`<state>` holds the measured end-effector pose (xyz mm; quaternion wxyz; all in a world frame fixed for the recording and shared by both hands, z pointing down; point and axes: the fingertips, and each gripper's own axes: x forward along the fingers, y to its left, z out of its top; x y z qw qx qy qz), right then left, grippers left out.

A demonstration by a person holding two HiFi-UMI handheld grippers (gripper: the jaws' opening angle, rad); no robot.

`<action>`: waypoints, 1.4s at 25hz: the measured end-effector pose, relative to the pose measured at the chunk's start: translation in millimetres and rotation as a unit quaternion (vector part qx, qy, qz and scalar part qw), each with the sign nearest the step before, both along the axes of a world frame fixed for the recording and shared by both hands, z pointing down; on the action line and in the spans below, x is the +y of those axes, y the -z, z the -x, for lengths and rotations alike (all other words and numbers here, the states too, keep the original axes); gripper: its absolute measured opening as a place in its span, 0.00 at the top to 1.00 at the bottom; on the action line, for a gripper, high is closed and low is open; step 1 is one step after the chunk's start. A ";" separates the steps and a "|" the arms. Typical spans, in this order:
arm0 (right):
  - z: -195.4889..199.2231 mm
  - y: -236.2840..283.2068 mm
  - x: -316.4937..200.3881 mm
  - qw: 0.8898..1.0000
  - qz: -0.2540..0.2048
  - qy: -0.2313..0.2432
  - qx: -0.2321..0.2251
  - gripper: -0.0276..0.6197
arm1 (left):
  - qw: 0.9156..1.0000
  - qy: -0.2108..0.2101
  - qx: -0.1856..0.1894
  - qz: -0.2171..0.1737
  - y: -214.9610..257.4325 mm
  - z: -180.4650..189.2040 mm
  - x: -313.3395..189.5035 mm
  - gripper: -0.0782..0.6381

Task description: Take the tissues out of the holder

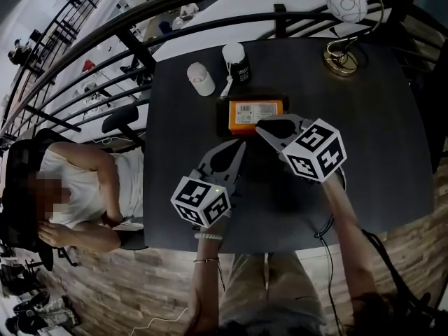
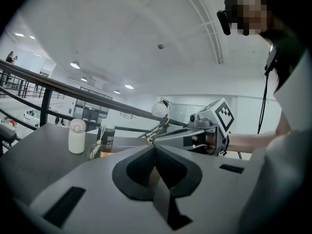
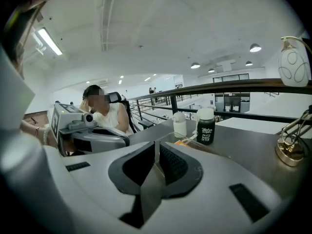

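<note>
- Left gripper (image 1: 240, 148), low in the middle of the head view, has its jaws pressed together with nothing between them; its tip lies just below the holder.
- Right gripper (image 1: 260, 127) also has its jaws closed on nothing. Its tip is at the holder's lower right edge, and contact cannot be told.
- Tissues (image 1: 256, 110), an orange pack, lie inside the holder (image 1: 223, 119) at the centre of the dark table (image 1: 371, 159).
- Above the holder stand a dark bottle (image 1: 236, 63) and, to its left, a white bottle (image 1: 201, 79).
- At the upper right is a lamp (image 1: 346, 2).
- At the left edge sits a person (image 1: 84, 187).
</note>
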<state>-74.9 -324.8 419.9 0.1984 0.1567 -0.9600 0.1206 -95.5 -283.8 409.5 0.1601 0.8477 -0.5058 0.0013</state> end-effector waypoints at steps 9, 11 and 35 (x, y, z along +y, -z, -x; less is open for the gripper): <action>24.8 -34.2 -37.6 0.993 -0.014 0.049 0.106 0.78 | 1.000 0.003 -0.012 0.003 -10.8 20.2 -18.4 0.88; 31.4 -42.1 -46.2 0.990 -0.019 0.058 0.127 0.77 | 1.000 0.005 -0.014 0.004 -13.7 24.8 -21.6 0.88; 60.0 -115.1 -79.3 0.949 0.008 0.108 0.296 0.77 | 1.000 0.018 -0.006 0.023 -34.0 48.6 -41.8 0.88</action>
